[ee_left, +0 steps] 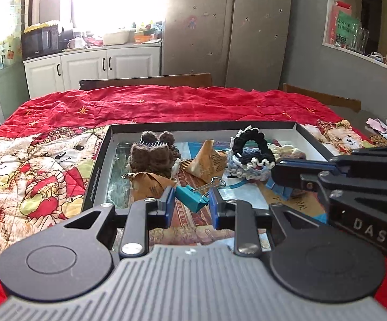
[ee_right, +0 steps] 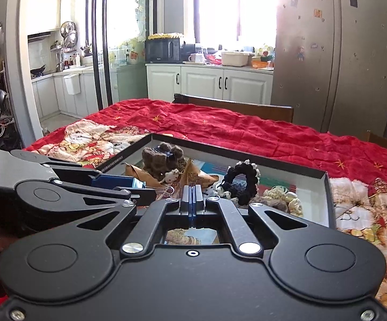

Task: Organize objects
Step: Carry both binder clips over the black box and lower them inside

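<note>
Red quilted cloth [ee_left: 166,104] with teddy-bear prints covers the table, bare and roomy beyond the tray's far rim and to its left; wooden chair backs [ee_left: 145,80] line the far edge. Black shallow tray [ee_left: 97,165] sits near the front, walls low, right rim close to the bear print in the right wrist view. Inside: brown crochet hair claw [ee_left: 150,155] at back left, folded brown paper pieces [ee_left: 206,160] mid tray, black-and-white scrunchie [ee_left: 252,147] standing on a blue-grey one at back right, cream crochet piece [ee_right: 281,195] beside them, small white cat charm [ee_right: 170,176] by the brown crochet. Left gripper [ee_left: 190,203] over the tray's front part, blue pads pinching a teal binder clip [ee_left: 192,199], its wire handle pointing up and right. Right gripper [ee_right: 192,200] just to the right of it, also over the tray, fingers pressed together with nothing between.
</note>
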